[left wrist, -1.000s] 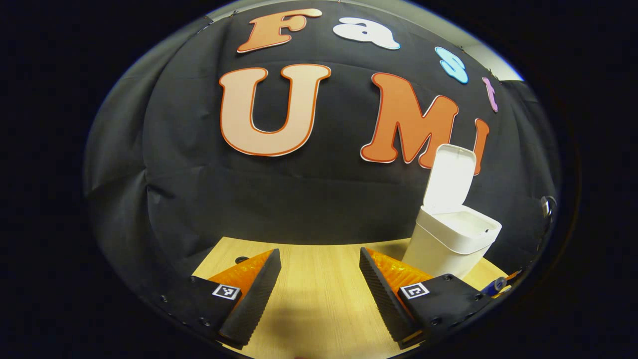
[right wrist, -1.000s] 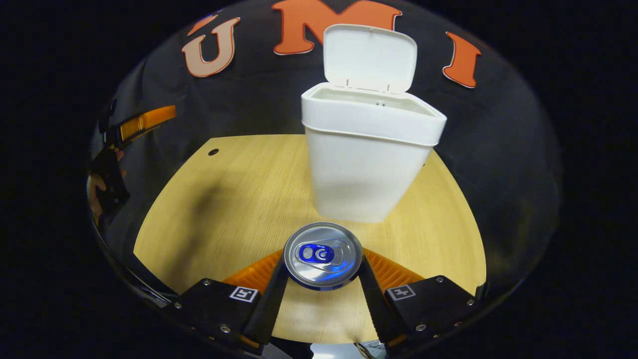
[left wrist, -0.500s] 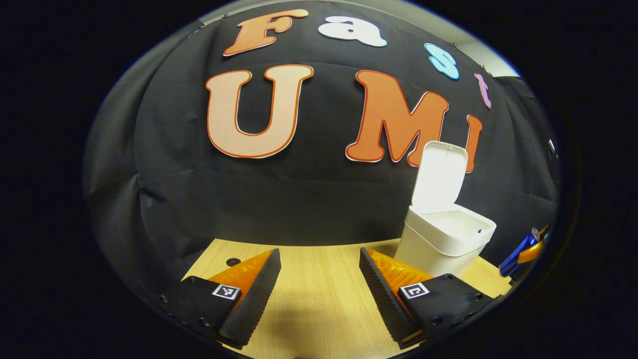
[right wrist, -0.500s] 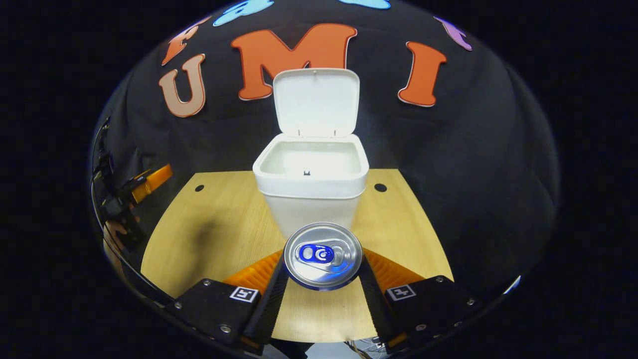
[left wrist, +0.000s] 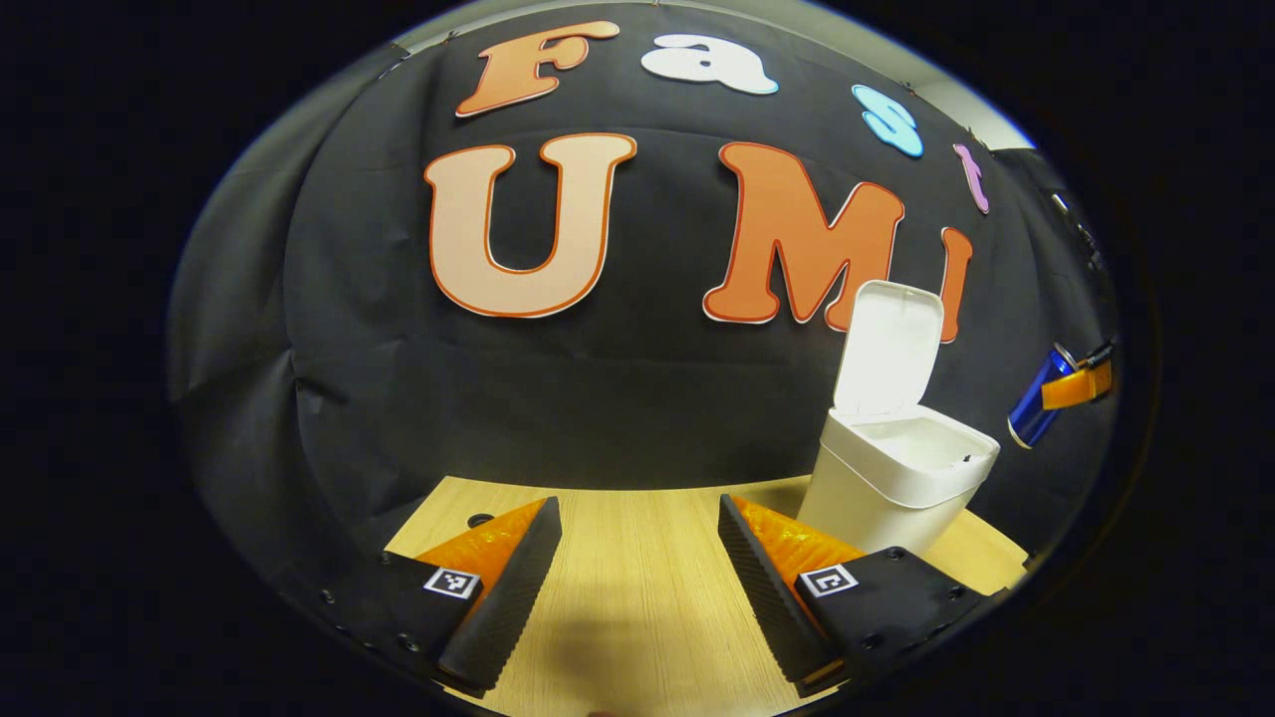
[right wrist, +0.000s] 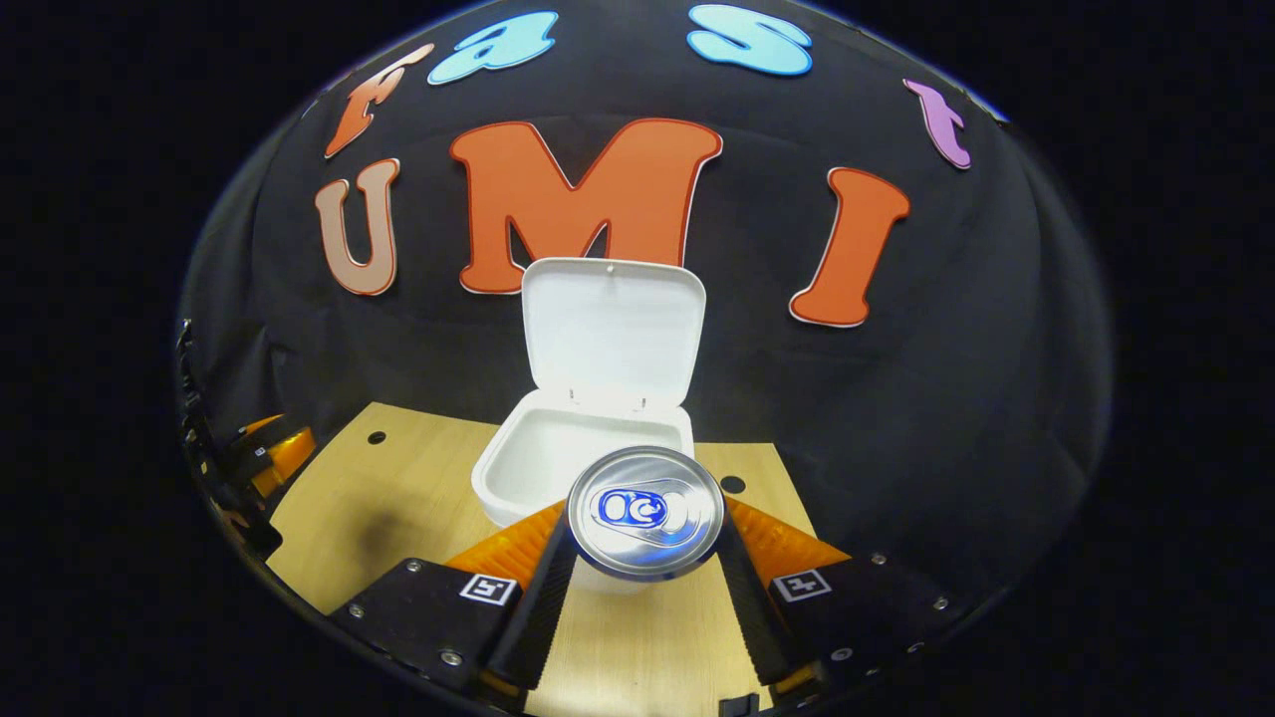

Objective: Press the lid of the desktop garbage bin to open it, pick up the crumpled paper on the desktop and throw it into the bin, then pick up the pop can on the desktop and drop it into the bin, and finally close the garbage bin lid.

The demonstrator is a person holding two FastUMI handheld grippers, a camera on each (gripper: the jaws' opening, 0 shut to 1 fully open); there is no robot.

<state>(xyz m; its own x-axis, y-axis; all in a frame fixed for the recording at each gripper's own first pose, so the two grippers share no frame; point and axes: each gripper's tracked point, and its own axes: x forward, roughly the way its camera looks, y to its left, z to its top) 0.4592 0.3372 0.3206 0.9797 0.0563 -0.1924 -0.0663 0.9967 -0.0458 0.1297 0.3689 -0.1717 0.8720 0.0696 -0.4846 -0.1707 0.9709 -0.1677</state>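
Note:
A white desktop bin (right wrist: pixel 533 478) stands on the wooden table with its lid (right wrist: pixel 610 329) tipped up and back. My right gripper (right wrist: pixel 645 518) is shut on the pop can (right wrist: pixel 645 510), whose silver top faces the camera; it hangs in the air in front of and above the bin's open mouth. In the left gripper view the bin (left wrist: pixel 896 483) stands at the right with its lid (left wrist: pixel 887 349) up, and the blue can (left wrist: pixel 1036 398) floats to its upper right in the other gripper. My left gripper (left wrist: pixel 637 558) is open low over the table, holding nothing.
The wooden table (left wrist: pixel 647 597) ends at the black cloth wall close behind the bin. Small dark holes (right wrist: pixel 376 437) mark the tabletop near its far edge. The other gripper (right wrist: pixel 264 453) sits at the far left of the right gripper view.
My right gripper has risen with the can and now looks down into the bin. The left gripper has stayed nearly still and open.

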